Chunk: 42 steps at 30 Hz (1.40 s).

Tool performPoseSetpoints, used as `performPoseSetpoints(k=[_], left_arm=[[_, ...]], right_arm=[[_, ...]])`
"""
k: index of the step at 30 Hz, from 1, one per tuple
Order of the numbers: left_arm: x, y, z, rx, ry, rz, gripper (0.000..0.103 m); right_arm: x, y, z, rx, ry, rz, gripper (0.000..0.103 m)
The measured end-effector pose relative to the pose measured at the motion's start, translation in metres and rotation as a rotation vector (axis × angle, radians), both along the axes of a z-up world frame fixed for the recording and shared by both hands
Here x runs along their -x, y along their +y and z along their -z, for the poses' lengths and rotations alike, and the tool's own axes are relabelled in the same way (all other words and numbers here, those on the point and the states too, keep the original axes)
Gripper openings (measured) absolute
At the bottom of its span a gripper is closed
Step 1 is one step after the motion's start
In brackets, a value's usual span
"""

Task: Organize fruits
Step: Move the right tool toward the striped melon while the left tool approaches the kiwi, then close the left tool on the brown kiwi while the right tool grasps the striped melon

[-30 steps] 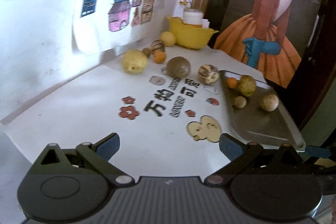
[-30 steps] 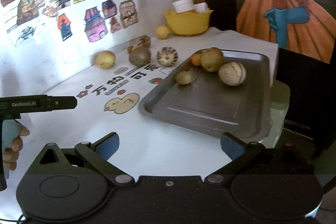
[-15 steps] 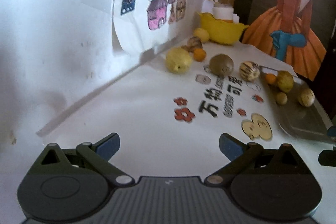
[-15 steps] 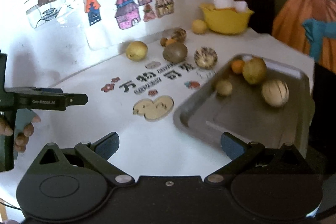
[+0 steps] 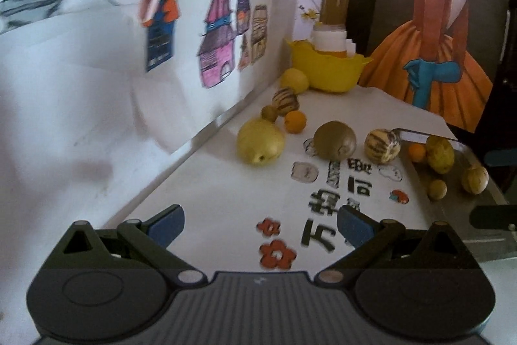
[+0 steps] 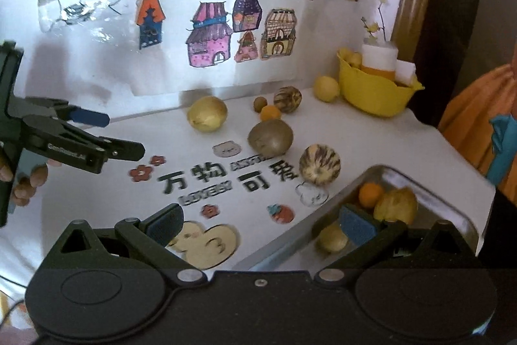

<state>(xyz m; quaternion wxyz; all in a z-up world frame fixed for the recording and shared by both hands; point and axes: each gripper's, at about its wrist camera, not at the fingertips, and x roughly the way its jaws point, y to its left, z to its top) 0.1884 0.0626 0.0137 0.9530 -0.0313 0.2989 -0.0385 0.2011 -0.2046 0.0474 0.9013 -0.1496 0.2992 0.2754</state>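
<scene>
Both grippers advanced over the white desk toward the loose fruit; nothing grasped.

Left gripper (image 5: 260,223): jaws spread, empty, now closer to the wall edge, facing the large yellow pear-shaped fruit (image 5: 260,140), with bare desk between. Right gripper (image 6: 261,223): jaws spread, empty, swung left from the grey metal tray (image 6: 465,217), one pad over the tray's near-left corner. Tray holds a small orange (image 6: 370,194), a yellow-green fruit (image 6: 395,205) and a small yellow fruit (image 6: 331,239); a fourth shows in the left view. Loose along the back edge: brown round fruit (image 6: 270,138), striped round fruit (image 6: 319,164), further small ones, yellow plastic bowl (image 6: 374,92) at the back-right corner. Judged: sorting part done. Open room mid-desk; wall crowds the left side.
</scene>
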Motion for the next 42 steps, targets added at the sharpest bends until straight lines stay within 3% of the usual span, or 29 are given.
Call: performPoseSetpoints(k=[12,19,25,34,42], left_arm=[[-0.056,-0.031,0.003,-0.054,-0.079,0.165,0.103],[-0.093,-0.054,0.005,-0.054,-0.086,0.252,0.103],[-0.123,-0.071,0.006,-0.11,-0.101,0.346,0.103],[-0.15,-0.078,0.014,-0.184,-0.045,0.445,0.101],[-0.164,-0.08,0.023,-0.185,0.009,0.479,0.087]], right_arm=[[-0.078,-0.015,0.021,0.108,-0.007,-0.124,0.102],[-0.109,-0.009,0.034,0.151,-0.022,-0.213,0.102],[-0.127,-0.004,0.038,0.202,-0.052,-0.323,0.098],[-0.152,0.001,0.047,0.231,-0.037,-0.399,0.086],[-0.166,0.006,0.055,0.243,-0.026,-0.411,0.077]])
